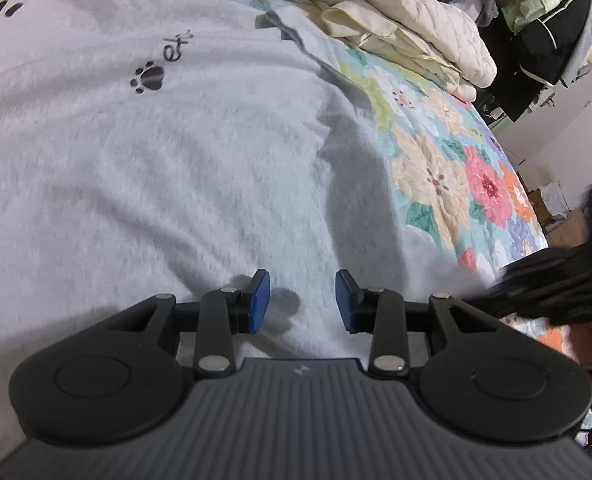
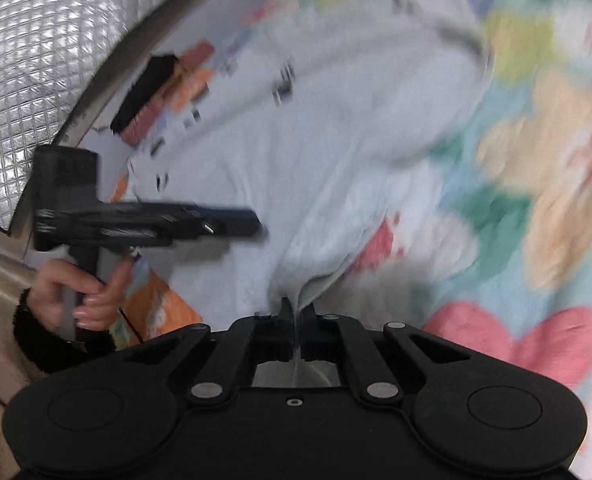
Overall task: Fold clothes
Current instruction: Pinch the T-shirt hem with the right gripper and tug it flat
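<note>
Folding has barely begun, I judge: the sweater lies mostly flat on the quilt, no neat fold visible yet. My right gripper is clenched on a bunched edge of it, lifting it off the bed. My left gripper hovers low over the sweater, jaws apart, holding nothing, pointing across the fabric.
</note>
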`<state>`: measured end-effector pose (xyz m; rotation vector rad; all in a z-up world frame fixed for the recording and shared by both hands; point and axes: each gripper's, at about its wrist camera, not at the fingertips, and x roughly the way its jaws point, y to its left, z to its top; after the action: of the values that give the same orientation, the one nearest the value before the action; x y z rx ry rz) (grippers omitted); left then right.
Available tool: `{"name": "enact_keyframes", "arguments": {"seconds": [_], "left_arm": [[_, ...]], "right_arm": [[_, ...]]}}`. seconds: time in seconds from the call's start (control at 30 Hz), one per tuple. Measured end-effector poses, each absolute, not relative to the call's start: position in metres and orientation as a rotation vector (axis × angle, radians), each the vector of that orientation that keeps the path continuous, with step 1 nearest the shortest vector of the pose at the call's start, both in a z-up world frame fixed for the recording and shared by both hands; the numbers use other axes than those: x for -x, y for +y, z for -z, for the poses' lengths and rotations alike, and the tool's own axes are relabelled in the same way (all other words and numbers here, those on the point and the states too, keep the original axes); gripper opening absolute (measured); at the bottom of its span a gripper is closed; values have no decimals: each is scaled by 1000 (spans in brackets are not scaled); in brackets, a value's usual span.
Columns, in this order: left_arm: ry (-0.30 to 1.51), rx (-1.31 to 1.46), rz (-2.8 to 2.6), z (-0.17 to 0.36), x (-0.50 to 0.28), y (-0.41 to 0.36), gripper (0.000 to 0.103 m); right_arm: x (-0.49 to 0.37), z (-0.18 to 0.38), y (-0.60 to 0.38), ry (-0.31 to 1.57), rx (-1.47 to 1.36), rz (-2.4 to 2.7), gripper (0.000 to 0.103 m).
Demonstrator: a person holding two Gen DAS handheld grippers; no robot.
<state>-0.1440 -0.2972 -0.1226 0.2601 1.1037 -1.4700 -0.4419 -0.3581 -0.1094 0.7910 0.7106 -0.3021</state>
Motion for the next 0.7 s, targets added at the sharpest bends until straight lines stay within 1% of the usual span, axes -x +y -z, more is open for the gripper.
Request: {"name": "enact_keyframes", "arguments": {"seconds": [0.1, 0.2, 0.33, 0.37, 0.4, 0.47, 0.5, 0.53, 0.57, 0.6, 0.7], "left_arm": [[1096, -284, 1503, 124, 143, -300, 41], [1100, -299, 1489, 127, 143, -303, 42], [1131, -314, 1464, 135, 147, -307, 43], [1127, -322, 1466, 134, 148, -309, 45], [1123, -328, 1470, 133, 150, -310, 45], [1120, -327, 1486, 130, 154, -314, 45], [1120, -322, 1499, 129, 157, -317, 45], [1117, -316, 1515, 127, 159, -319, 45], [1116, -308, 1530, 126, 162, -322, 45], [1117, -301, 1543, 126, 165, -325, 45], [1124, -318, 1537, 130, 170, -331, 45]], "right_arm": [[481, 96, -354, 692, -822, 381, 4], [505, 125, -349, 773, -850, 473, 2], [497, 137, -356, 798, -836, 496, 2], [495, 140, -357, 804, -832, 501, 3], [492, 143, -359, 809, -828, 506, 9], [484, 133, -371, 784, -788, 502, 11], [479, 129, -378, 776, -767, 504, 22], [475, 125, -387, 766, -758, 512, 29], [472, 121, -396, 755, -751, 522, 43], [468, 117, -405, 745, -744, 531, 48], [458, 117, -433, 698, -752, 554, 52]]}}
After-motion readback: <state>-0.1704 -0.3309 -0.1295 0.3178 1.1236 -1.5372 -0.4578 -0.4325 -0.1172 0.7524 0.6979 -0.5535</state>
